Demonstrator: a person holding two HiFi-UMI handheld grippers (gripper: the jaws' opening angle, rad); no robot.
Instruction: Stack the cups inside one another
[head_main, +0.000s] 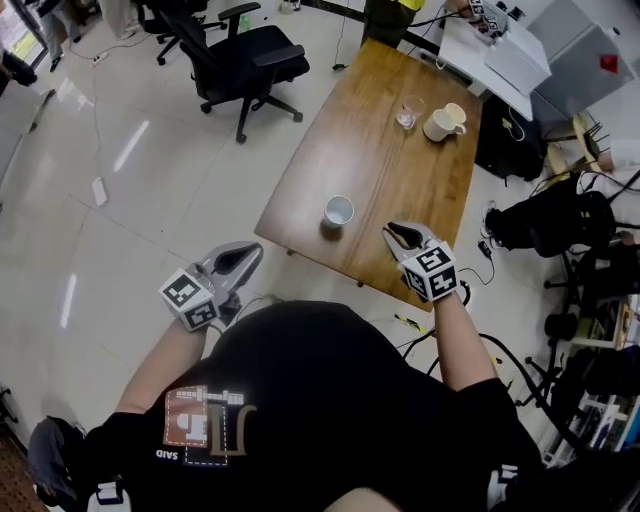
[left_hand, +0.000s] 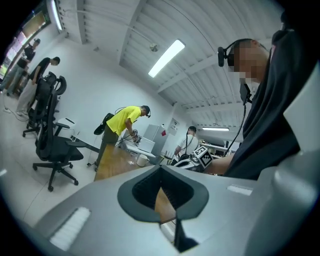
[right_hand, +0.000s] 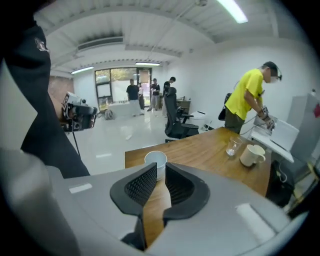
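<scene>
Reach with right gripper (right_hand: 159, 172) (jaws part-spread, nothing between) for upright white cup (right_hand: 156, 160) just ahead, slightly left; closed left gripper (head_main: 240, 258) farther, off table (head_main: 370, 150).

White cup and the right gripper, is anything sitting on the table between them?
Nothing: only bare wooden table between the white cup and right gripper, seen in the head view.

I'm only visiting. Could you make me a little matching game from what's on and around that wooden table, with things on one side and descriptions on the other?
Things:
1. white cup
2. glass
3. mug
4. office chair

Descriptions:
A. black, standing off the table
B. see-through
C. cream, with a handle
D. alone near the table's near edge

Pairs: 1-D, 2-B, 3-C, 4-A
</scene>
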